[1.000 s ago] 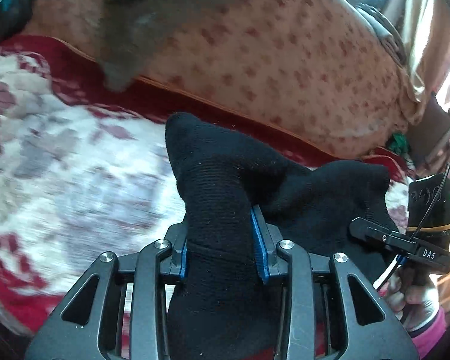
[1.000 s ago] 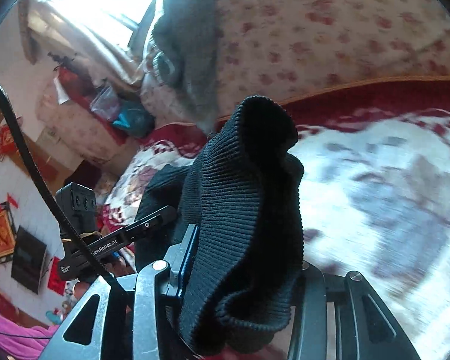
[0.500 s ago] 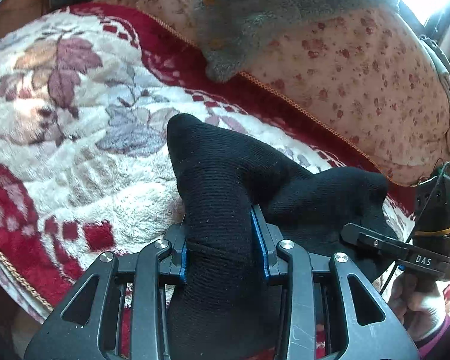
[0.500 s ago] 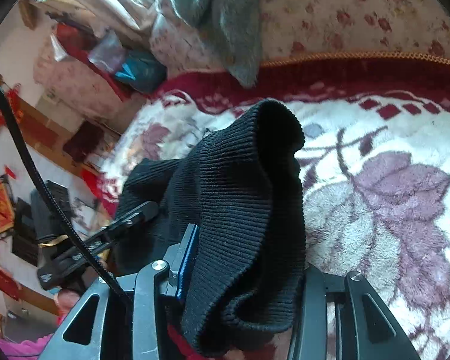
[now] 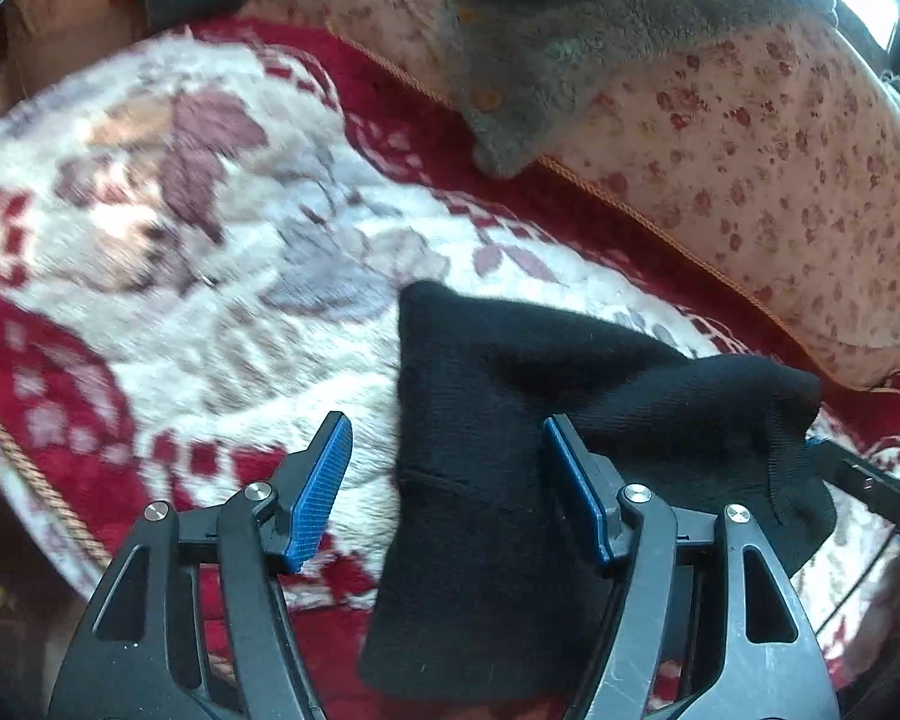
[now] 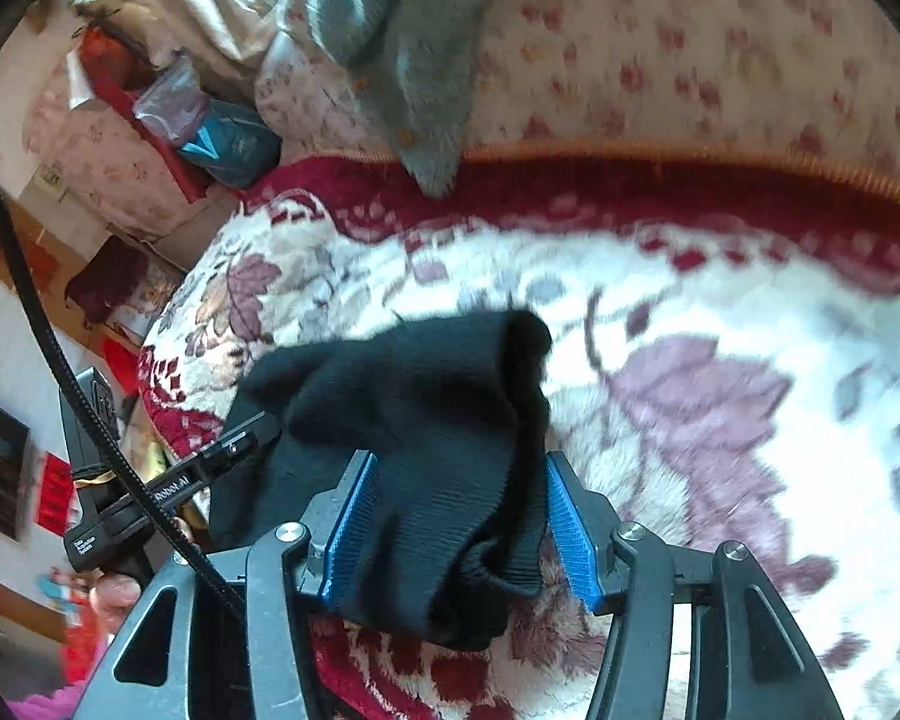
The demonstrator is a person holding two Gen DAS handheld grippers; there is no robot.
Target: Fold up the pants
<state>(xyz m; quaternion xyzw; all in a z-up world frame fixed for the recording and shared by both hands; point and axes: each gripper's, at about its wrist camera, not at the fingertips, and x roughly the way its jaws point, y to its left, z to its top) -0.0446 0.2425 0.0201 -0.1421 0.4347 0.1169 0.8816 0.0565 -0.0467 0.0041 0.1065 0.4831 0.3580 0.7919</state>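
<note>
The black knit pants (image 5: 510, 420) lie bunched on the floral blanket (image 5: 180, 276), and they also show in the right wrist view (image 6: 426, 420). My left gripper (image 5: 450, 468) is open, its blue pads wide apart, with the black cloth lying loose against the right pad (image 5: 576, 492). My right gripper (image 6: 459, 516) is open too, and a fold of the ribbed black cloth sits loose between its blue pads (image 6: 354, 516). The far end of the pants is hidden under the folds.
A grey fleece garment (image 5: 546, 42) hangs over a flowered cushion (image 5: 750, 138) at the back. The blanket's red border (image 5: 48, 480) marks the near left edge. Bags and clutter (image 6: 222, 138) stand at the far left in the right wrist view.
Both grippers were shut on the black pants and have opened. The pants have dropped onto the blanket and both grippers have lowered toward it.
</note>
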